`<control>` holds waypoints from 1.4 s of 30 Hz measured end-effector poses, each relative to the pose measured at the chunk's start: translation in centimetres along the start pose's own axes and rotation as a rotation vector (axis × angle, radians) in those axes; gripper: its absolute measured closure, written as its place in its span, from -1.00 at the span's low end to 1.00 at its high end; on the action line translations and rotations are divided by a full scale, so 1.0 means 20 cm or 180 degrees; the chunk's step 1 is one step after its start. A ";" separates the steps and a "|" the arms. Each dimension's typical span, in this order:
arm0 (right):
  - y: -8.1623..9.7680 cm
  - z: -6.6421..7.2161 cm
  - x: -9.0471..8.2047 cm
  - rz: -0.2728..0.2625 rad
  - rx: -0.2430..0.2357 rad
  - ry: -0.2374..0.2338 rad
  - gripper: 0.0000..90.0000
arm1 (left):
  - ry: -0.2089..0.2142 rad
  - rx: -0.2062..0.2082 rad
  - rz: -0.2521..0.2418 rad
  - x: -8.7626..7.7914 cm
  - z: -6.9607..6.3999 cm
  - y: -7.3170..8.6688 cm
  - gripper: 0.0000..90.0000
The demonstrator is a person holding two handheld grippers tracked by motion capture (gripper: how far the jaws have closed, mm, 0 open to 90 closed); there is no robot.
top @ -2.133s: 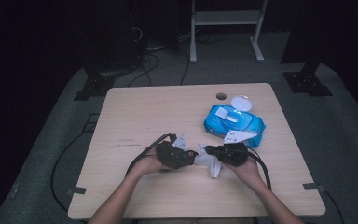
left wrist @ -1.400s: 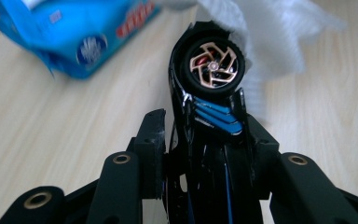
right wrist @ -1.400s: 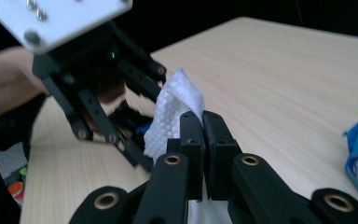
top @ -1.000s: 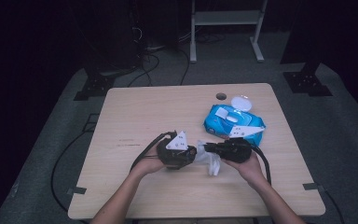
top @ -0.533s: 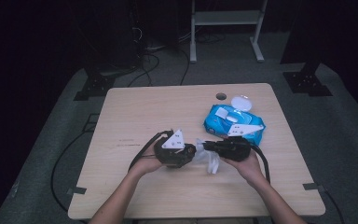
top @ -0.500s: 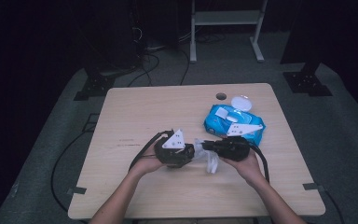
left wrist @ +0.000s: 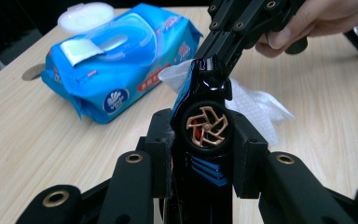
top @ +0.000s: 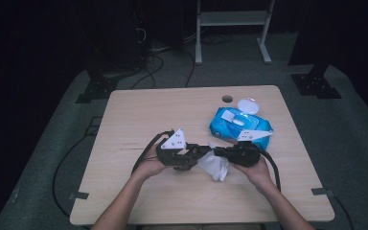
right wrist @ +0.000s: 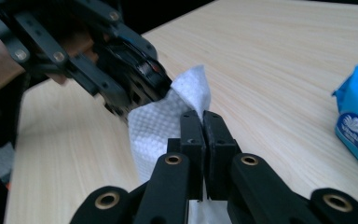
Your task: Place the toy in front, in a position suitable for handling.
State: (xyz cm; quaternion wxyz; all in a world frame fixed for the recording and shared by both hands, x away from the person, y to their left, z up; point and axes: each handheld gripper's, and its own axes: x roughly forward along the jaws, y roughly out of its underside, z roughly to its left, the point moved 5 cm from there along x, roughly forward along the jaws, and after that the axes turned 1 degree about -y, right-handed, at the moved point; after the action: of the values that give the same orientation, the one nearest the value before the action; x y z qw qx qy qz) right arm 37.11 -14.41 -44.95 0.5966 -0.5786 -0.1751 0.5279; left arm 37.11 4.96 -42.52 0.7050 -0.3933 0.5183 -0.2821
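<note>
Gripping toy car (left wrist: 205, 135), nose toward right tongs (right wrist: 202, 122), wipe (right wrist: 168, 116)

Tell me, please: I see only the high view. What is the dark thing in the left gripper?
Observer: A black toy car with a bronze wheel, clamped between the left gripper fingers.
Operator: Is the white wipe touching it?
Observer: Yes, in the right gripper view the wipe presses against the car's end.
Operator: Does the right gripper really hold the wipe?
Observer: Its fingers are shut together on a fold of the wipe.
</note>
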 end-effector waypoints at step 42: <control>-0.11 0.05 -0.02 -0.0214 -0.0011 -0.0161 0.96 | -0.0033 -0.0345 -0.0396 -0.02 0.01 0.08 0.43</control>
State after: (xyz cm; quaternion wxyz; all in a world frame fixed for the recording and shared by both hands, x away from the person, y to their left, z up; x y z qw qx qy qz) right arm 37.10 -13.67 -42.58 0.6084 -0.5599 -0.2104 0.5217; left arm 37.13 6.28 -43.63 0.6665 -0.4638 0.5037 -0.2948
